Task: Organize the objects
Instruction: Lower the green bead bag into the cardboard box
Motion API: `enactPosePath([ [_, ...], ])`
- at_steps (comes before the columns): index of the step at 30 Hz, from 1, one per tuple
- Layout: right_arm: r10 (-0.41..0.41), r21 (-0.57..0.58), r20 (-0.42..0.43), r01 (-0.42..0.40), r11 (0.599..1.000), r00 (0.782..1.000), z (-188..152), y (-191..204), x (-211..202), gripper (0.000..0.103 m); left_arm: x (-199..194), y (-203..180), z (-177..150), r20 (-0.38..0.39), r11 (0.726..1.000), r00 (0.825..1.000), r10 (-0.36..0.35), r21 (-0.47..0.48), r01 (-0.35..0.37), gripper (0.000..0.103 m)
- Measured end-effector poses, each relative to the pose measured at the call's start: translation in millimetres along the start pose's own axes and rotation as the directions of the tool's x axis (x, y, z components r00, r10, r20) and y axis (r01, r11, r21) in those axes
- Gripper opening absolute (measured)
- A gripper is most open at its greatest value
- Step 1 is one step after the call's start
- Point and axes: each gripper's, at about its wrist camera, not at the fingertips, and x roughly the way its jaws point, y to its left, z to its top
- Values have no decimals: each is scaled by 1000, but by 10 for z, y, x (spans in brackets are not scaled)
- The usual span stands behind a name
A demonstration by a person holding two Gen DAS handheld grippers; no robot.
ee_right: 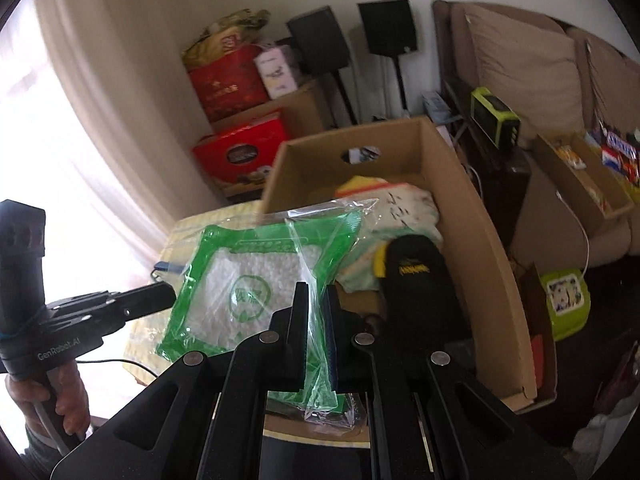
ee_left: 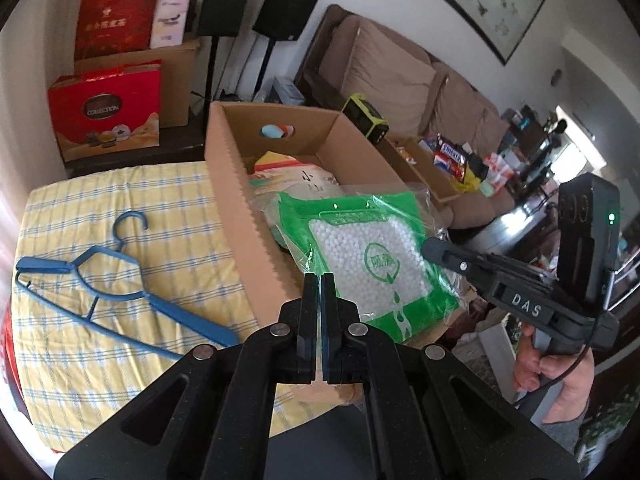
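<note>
A: Green-bordered clear plastic pouch of white beads [ee_right: 240, 280], location? Over the open brown cardboard box [ee_left: 236, 184], near its front edge.
B: Right tool [ee_right: 316, 320]?
A: Clamped on the pouch's clear edge.
B: Left tool [ee_left: 319, 300]?
A: Fingers pressed together, nothing between. Blue plastic hanger [ee_left: 100, 280] lies on the yellow checked worktop [ee_left: 120, 208].

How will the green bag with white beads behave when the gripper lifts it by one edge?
The green bag probably sags: its clear outer film already wrinkles between the right gripper fingers. The loose white beads would likely slide toward the low side, shifting its weight. The glossy film looks slippery, so a thin pinch may creep.
</note>
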Motion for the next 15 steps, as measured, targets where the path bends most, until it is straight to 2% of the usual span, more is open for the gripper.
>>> enactPosePath([
  [11,-5,58,-16,6,998,1000,-90,-291,99,7,347,-174,106,-44,999,998,41,34,-40,1],
  [15,3,69,-21,-1,998,1000,-137,-312,124,7,472,-215,211,-54,995,995,82,55,-79,1],
])
